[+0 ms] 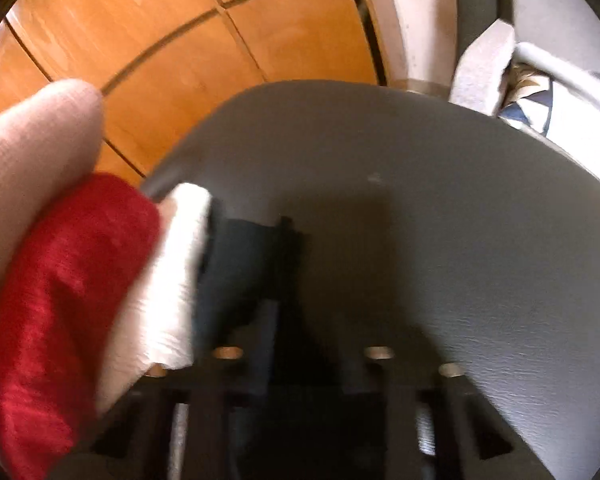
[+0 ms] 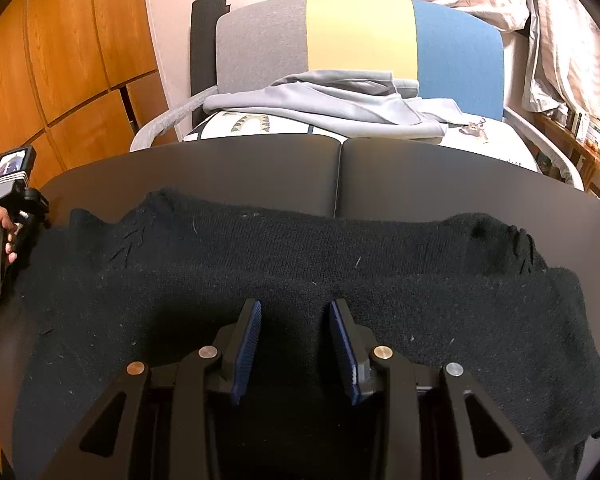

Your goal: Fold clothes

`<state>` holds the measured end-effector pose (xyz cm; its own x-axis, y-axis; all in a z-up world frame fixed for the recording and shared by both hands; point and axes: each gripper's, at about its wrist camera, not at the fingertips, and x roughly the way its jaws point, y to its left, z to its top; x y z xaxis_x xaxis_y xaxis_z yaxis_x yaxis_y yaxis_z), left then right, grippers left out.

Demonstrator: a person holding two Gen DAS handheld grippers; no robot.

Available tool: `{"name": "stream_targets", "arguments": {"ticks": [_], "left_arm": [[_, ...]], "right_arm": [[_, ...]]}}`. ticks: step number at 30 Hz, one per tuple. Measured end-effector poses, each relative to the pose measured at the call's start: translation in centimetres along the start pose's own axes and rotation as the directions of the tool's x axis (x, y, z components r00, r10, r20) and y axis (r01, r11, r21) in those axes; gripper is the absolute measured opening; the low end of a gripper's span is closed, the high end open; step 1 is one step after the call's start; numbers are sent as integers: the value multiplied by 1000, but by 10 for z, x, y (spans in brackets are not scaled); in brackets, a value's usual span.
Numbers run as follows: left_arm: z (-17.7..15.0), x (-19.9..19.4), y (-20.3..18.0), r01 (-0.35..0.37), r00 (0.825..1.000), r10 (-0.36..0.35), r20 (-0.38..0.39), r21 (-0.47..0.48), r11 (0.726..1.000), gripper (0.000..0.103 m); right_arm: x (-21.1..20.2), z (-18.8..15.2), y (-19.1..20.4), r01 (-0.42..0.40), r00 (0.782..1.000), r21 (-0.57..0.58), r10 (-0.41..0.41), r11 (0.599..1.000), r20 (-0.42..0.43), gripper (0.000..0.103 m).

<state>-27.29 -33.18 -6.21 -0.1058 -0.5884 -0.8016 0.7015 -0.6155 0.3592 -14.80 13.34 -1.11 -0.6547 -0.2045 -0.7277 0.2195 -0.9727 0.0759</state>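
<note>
Sweater (image 2: pixel 300 280), black knit, lies spread across the dark table (image 2: pixel 260 168) under my right gripper (image 2: pixel 294 320), whose blue pads (image 2: pixel 246 344) stand apart holding nothing; my left gripper (image 1: pixel 288 280) is blurred and shadowed, state indeterminate; no legible writing anywhere, grey garment (image 2: pixel 332 100) on chair (image 2: pixel 260 40) behind.

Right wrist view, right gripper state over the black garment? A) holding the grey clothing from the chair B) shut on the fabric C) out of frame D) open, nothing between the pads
D: the right gripper hangs over the black garment with its blue pads spread apart and no fabric pinched between them; the grey clothing lies on the chair behind.
</note>
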Motion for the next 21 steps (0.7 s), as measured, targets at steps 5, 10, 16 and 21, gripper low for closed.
{"name": "stream_targets", "arguments": {"ticks": [5, 10, 16, 21], "left_arm": [[-8, -2, 1, 48, 999, -47, 13, -9, 999, 0], [-14, -6, 20, 84, 996, -81, 30, -106, 991, 0], [-7, -14, 20, 50, 997, -44, 67, -91, 995, 5], [-3, -9, 28, 70, 997, -63, 50, -150, 986, 94]], "right_arm": [[-1, 0, 1, 3, 1000, 5, -3, 1000, 2, 36], [0, 0, 0, 1, 1000, 7, -1, 1000, 2, 36], [0, 0, 0, -1, 1000, 11, 1, 1000, 2, 36], [0, 0, -2, -6, 1000, 17, 6, 1000, 3, 36]]}}
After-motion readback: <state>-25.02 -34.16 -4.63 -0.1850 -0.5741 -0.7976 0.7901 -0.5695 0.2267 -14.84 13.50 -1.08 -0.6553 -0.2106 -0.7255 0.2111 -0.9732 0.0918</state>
